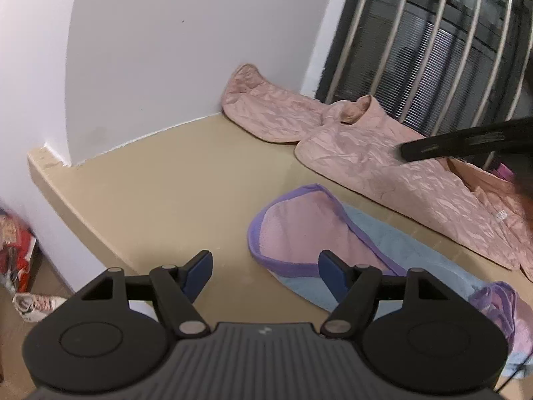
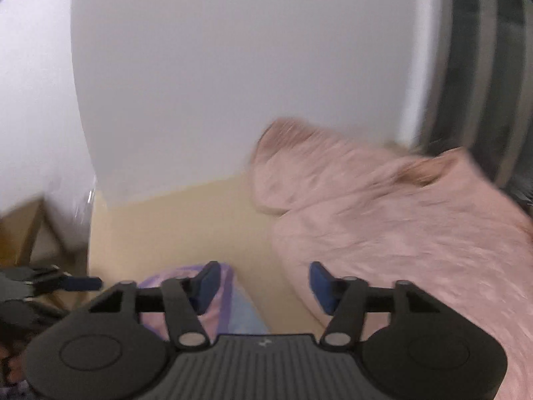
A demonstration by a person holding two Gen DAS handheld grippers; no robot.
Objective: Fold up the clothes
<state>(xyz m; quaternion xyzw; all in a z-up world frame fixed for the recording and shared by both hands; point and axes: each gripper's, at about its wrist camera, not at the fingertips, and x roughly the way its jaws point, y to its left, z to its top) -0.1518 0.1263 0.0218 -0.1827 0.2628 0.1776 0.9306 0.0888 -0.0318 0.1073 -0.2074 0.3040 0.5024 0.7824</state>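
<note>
The beige ledge (image 1: 160,180), a smooth slab set into the corner of white walls beside a barred window, carries all the laundry. The crinkled pale-pink quilted jacket (image 1: 383,166) lies spread along the ledge's far edge under the window, one sleeve reaching into the wall corner, probably flattened there to await folding. Nearer the front edge lies the smaller light-blue towelling garment with purple trim and pink lining (image 1: 299,233), its hood-like end turned open. The left gripper (image 1: 265,275) tilts down over the front edge, its blue pads apart and empty, one pad overlapping that trim. The right gripper (image 2: 265,286), blurred, points down between both garments, jaws apart with nothing between them; from the left wrist view its finger crosses above the jacket.
</note>
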